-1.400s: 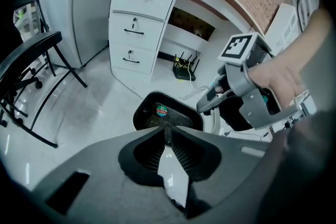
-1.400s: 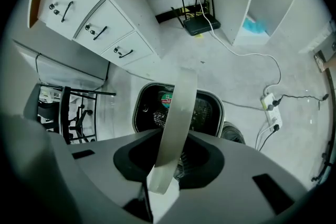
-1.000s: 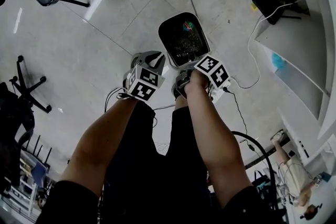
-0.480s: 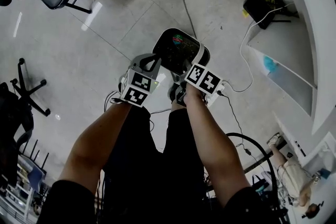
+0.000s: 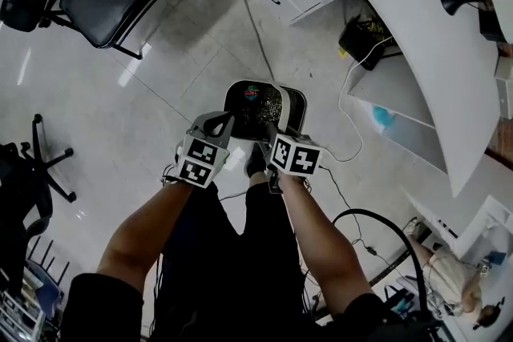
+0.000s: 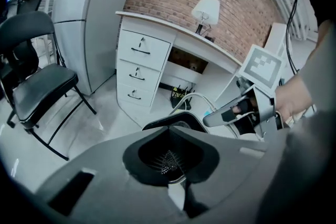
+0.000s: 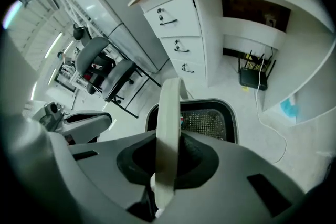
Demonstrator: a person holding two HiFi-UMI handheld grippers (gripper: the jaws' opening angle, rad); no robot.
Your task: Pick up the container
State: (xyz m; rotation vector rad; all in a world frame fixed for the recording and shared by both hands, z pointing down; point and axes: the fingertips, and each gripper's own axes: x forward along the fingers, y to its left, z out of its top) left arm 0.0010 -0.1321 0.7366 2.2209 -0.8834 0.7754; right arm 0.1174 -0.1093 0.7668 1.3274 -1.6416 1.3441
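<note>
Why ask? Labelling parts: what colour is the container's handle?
The handle is off-white, clearest in the right gripper view.

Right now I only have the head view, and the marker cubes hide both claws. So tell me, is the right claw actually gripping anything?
Observer: Yes. In the right gripper view, the right claw is shut on the white handle, which stands edge-on between its jaws.
Operator: And the left claw, is it on something too?
Observer: The left gripper view shows the left claw closed on the near rim of the container. The mesh inside shows just past its tips.
</note>
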